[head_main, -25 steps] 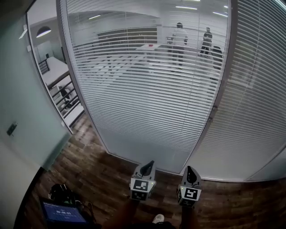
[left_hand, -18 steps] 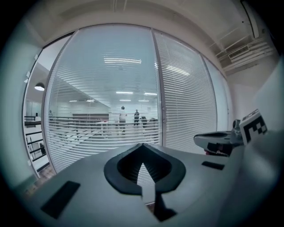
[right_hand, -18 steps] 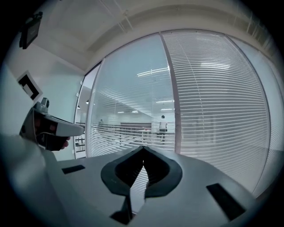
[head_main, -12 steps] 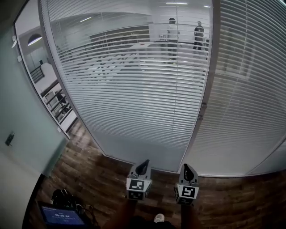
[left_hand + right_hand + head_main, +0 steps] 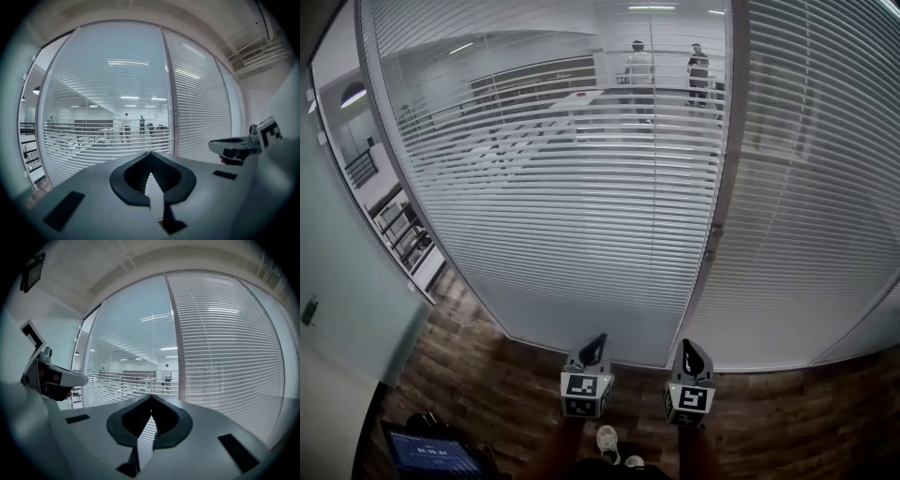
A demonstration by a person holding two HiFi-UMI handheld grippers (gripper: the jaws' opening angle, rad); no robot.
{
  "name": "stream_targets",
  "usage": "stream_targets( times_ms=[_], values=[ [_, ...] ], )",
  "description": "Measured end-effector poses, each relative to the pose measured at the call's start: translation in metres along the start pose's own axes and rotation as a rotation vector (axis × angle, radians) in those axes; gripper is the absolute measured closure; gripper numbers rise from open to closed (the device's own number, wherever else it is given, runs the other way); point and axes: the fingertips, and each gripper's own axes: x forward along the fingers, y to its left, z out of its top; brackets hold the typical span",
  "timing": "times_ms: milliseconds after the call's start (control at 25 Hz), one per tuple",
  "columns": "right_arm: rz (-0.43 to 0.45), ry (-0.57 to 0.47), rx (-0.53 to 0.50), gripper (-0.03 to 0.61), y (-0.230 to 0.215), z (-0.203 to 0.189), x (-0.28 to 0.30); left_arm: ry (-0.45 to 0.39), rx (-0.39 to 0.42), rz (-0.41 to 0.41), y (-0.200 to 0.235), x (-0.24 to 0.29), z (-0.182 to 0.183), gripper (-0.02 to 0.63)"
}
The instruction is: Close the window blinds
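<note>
White slatted blinds (image 5: 562,187) hang behind the glass panel ahead. Their slats stand open, so the room beyond shows through. A second panel's blinds (image 5: 811,206) to the right look denser. A grey post (image 5: 719,178) parts the two panels and bears a small knob (image 5: 712,230). In the head view my left gripper (image 5: 598,340) and right gripper (image 5: 687,346) sit side by side low down, pointing at the glass and well short of it. Both are shut with nothing held. The left gripper (image 5: 150,153) and right gripper (image 5: 151,397) each show their tips touching.
A dark wooden floor (image 5: 487,375) runs to the glass. A device with a blue screen (image 5: 431,452) lies on the floor at the lower left, next to a pale wall (image 5: 337,281). Two people (image 5: 639,66) stand far beyond the glass. My shoe (image 5: 607,441) shows below.
The glass wall and its post have slid left in the head view as I move along it. Both grippers stay shut, side by side at the bottom.
</note>
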Motion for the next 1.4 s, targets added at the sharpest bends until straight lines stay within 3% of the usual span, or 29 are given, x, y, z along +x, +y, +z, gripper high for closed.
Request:
stream_targets(
  times_ms=[480, 760, 1400],
  values=[
    [-0.008, -0.022, -0.008, 0.575, -0.003, 0.009, 0.069, -0.040, 0.022, -0.047, 0.025, 0.063, 0.034, 0.620],
    [-0.020, -0.032, 0.001, 0.575, 0.003, 0.012, 0.100, -0.022, 0.022, -0.079, 0.044, 0.089, 0.023, 0.621],
    [-0.129, -0.090, -0.010, 0.575, -0.024, 0.041, 0.145, -0.065, 0.029, -0.120, 0.073, 0.141, 0.046, 0.621]
  ],
)
